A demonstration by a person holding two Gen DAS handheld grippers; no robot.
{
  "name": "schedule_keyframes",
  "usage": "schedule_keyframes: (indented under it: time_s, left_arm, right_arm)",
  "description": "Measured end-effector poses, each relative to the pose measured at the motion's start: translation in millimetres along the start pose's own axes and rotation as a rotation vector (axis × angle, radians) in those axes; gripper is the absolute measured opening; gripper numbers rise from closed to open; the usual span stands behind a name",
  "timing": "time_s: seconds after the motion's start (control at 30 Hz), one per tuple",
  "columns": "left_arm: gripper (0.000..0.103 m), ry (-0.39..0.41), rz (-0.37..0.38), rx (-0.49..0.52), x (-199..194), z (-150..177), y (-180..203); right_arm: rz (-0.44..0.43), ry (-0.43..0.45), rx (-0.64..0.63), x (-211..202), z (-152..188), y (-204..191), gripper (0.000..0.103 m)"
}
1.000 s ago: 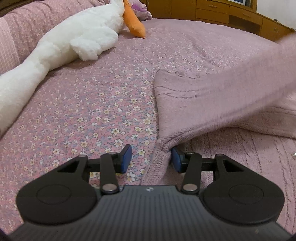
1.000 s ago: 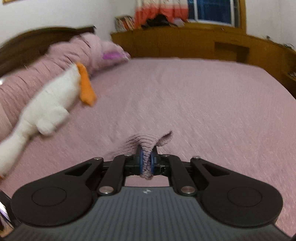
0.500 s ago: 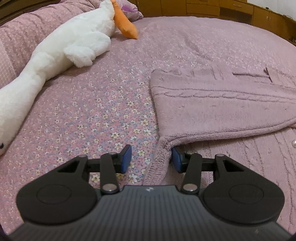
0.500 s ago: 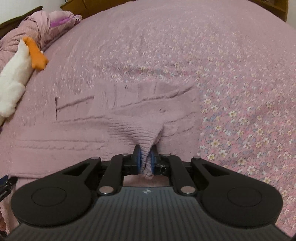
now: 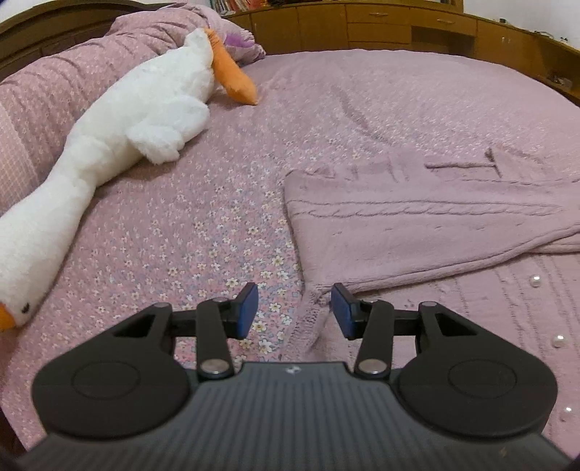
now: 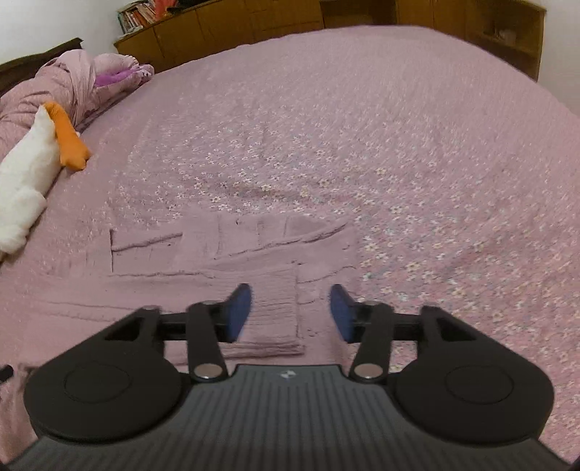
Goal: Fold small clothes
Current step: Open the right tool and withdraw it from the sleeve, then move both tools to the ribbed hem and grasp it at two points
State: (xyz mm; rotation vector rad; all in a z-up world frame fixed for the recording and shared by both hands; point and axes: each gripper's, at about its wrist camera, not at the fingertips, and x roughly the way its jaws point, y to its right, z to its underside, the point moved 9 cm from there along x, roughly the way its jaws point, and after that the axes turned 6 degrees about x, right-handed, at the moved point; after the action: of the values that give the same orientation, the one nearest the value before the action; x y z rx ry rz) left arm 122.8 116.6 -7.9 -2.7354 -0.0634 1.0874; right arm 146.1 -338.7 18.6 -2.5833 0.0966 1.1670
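Spreading across nearly everything I see is the bed (image 5: 362, 108), its floral pink cover giving me a broad, soft surface to fold on, which is why the mauve knitted cardigan (image 5: 417, 232) lies flat on it close in front of me rather than hanging from my tools. One sleeve (image 6: 261, 300) is laid back over the body with its ribbed cuff toward me, so I judge one fold is made and more remain. My left gripper (image 5: 294, 309) is spread wide and holds nothing, with the garment's near left corner lying between its jaws, a handy spot for pinching the edge next. My right gripper (image 6: 288, 313) is equally wide and empty, hovering just over the cuff. Off to my left the long white plush goose (image 5: 119, 145) stretches along the rolled quilt (image 5: 72, 72), well apart from the cardigan, so I doubt it will hinder a fold. Wooden cabinets (image 5: 398, 25) line the far side, out of reach. Smallest are the pearl buttons (image 5: 535, 280) on the front panel at right, which could catch or lump under a fold, in my judgement
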Motion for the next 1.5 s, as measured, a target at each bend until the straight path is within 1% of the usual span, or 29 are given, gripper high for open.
schedule_keyframes:
  time_s: [0.07,0.13,0.23,0.3,0.4,0.47,0.57,0.63,0.8,0.87,0.97,1.03,1.1,1.27,1.37,1.5]
  left_arm:
    - [0.047,-0.005,0.014,0.01,-7,-2,1]
    - [0.047,-0.015,0.025,0.02,-15,-1,2]
    - [0.047,-0.027,0.05,0.032,-27,0,4]
    - [0.047,-0.032,0.072,0.04,-36,3,6]
    - [0.047,-0.039,0.093,0.065,-49,13,13]
    - [0.05,-0.044,0.098,0.09,-56,22,18]
    - [0.052,-0.054,0.109,0.128,-66,37,28]
    - [0.053,-0.065,0.127,0.146,-73,48,35]
    - [0.068,-0.078,0.174,0.182,-88,73,51]
    - [0.07,-0.086,0.183,0.194,-92,83,57]
    - [0.071,-0.1,0.22,0.199,-97,95,66]
    - [0.072,-0.11,0.241,0.196,-100,102,70]
    - [0.08,-0.116,0.253,0.199,-101,110,74]
    - [0.081,-0.126,0.261,0.209,-103,124,80]
    - [0.081,-0.125,0.271,0.206,-105,129,82]
    - [0.081,-0.122,0.251,0.221,-107,133,82]
  right_arm:
    - [-0.014,0.004,-0.034,-10,6,-3,0.059]
    - [-0.035,0.017,-0.084,-24,13,-10,0.065]
    - [-0.09,0.027,-0.136,-49,28,-22,0.069]
    - [-0.131,0.021,-0.167,-62,41,-31,0.07]
    - [-0.197,0.003,-0.236,-84,69,-44,0.071]
    - [-0.228,-0.014,-0.274,-97,92,-52,0.075]
    - [-0.253,-0.036,-0.342,-111,127,-61,0.078]
    - [-0.258,-0.046,-0.383,-119,148,-66,0.079]
    - [-0.243,-0.069,-0.49,-130,204,-73,0.085]
    - [-0.233,-0.081,-0.538,-133,227,-75,0.086]
    - [-0.228,-0.105,-0.603,-136,255,-78,0.087]
    - [-0.228,-0.115,-0.638,-138,269,-80,0.088]
    - [-0.224,-0.127,-0.679,-137,282,-83,0.088]
    - [-0.233,-0.158,-0.761,-135,309,-91,0.09]
    - [-0.212,-0.162,-0.803,-129,321,-95,0.09]
    - [-0.165,-0.172,-0.829,-116,329,-97,0.091]
